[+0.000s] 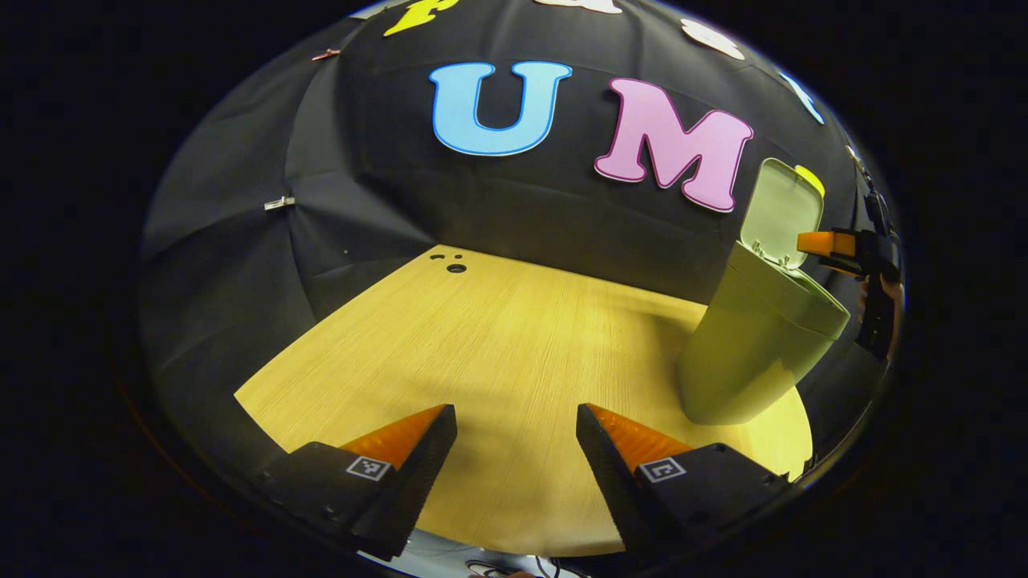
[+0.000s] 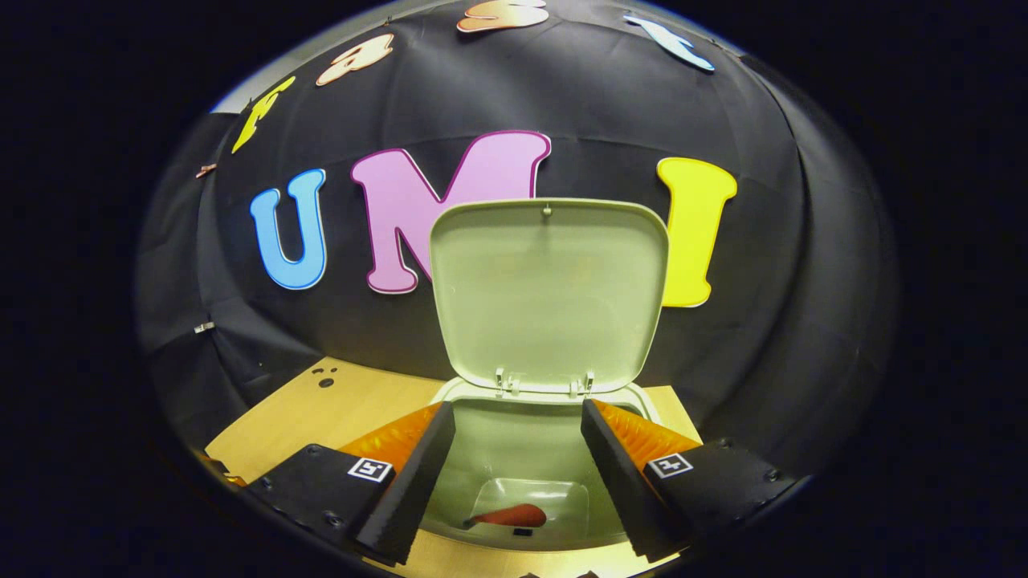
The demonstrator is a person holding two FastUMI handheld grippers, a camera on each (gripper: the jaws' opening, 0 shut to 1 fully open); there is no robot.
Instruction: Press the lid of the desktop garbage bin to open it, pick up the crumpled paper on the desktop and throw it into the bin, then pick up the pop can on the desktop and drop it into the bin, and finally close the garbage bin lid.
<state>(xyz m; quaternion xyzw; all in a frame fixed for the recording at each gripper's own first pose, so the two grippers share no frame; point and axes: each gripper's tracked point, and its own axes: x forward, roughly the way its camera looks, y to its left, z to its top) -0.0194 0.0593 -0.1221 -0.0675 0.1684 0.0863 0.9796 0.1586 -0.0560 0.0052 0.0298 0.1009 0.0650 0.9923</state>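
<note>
Where woodgrain table (image 1: 498, 337) ends, smooth rounded bin (image 1: 755, 337) gapes

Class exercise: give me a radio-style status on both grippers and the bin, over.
Left gripper open, over bare table. Right gripper open, above the bin mouth. Lid up. Something reddish on the bin floor, unclear what. Nothing in the way.

Your left gripper (image 1: 516, 425): jaws apart, nothing between them, over the wooden desktop (image 1: 482, 337).
Your bin (image 1: 755, 337): standing on the desktop's right side, lid (image 1: 779, 213) raised.
Your right gripper (image 1: 835, 249): above the bin's open mouth.
</note>
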